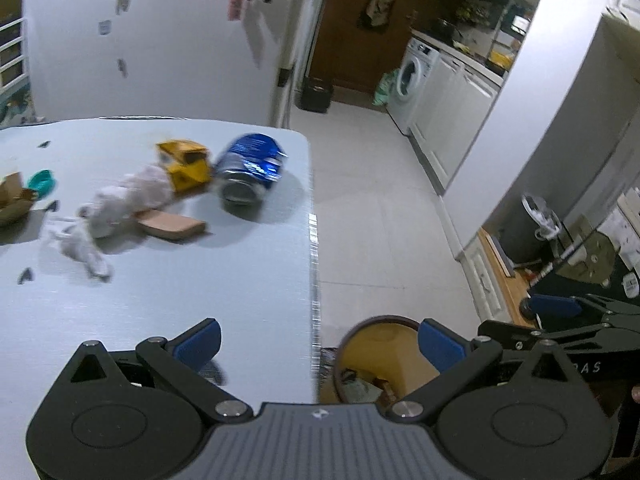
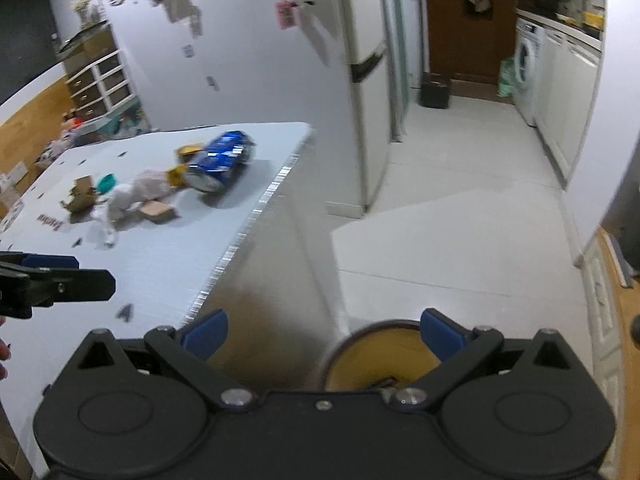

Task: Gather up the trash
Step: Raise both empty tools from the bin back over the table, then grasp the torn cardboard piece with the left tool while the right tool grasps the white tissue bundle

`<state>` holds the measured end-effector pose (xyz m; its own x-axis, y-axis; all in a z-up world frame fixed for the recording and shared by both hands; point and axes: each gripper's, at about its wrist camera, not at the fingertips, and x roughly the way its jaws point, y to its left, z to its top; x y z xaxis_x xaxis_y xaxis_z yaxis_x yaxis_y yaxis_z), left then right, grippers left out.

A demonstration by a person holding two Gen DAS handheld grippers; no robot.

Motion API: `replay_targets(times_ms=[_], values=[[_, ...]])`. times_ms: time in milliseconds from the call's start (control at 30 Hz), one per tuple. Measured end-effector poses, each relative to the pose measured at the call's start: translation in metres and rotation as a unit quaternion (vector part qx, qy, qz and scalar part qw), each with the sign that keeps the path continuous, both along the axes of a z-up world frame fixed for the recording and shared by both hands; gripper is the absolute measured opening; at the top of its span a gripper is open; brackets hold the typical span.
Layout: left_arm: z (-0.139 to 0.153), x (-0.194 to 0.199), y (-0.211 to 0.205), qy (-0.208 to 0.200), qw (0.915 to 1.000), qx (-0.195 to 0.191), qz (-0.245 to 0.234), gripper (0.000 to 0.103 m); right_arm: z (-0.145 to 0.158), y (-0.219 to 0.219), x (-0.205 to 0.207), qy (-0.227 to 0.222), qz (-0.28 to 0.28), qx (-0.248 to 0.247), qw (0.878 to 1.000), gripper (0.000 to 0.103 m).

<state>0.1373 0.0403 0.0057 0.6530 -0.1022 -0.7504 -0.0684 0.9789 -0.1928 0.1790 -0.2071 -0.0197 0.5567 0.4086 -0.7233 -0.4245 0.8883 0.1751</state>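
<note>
My left gripper hangs with its jaws spread wide and nothing between them, straddling the right edge of the pale table. My right gripper is likewise released and empty, off that edge and over the floor. Below both, on the floor just beside the table, stands a yellow bin with a dark rim — some scraps lie at its bottom.

The trash sits in a loose cluster toward the far side of the table, well apart from either gripper. A crushed blue can lies on its side, its open end facing me, touching a crumpled yellow carton at its left. Against the carton rests a wad of white tissue, with a twisted strip trailing nearer to me. A flat brown cardboard piece lies just in front of the tissue. Further left are a small teal cap and a torn brown cardboard scrap — the two nearly touch.
</note>
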Motion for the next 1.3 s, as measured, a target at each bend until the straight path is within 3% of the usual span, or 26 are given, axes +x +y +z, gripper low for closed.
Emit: replay_targets(times_ms=[500,867,1133,1233,1300], values=[[0.017,-0.044,0.136,-0.018,0.996,0.02,0.085,0.103,0.016,0.132,-0.015,-0.014,0.055,0.014,0.998,0.103],[0.03,-0.033,0.251,-0.051,0.9875,0.031,0.146,0.103,0.034,0.221,-0.01,-0.043,0.081,0.033,0.995,0.103],[0.018,-0.002,0.322,-0.064,0.973,-0.04,0.218,0.103,0.046,0.276,0.0,-0.06,0.084,0.031,0.994,0.103],[0.007,0.01,0.341,-0.072,0.9614,-0.085,0.252,0.101,0.047,0.293,0.006,-0.066,0.076,0.033,0.994,0.103],[-0.001,0.017,0.352,-0.073,0.9522,-0.114,0.274,0.093,0.045,0.302,0.012,-0.062,0.073,0.036,0.995,0.103]])
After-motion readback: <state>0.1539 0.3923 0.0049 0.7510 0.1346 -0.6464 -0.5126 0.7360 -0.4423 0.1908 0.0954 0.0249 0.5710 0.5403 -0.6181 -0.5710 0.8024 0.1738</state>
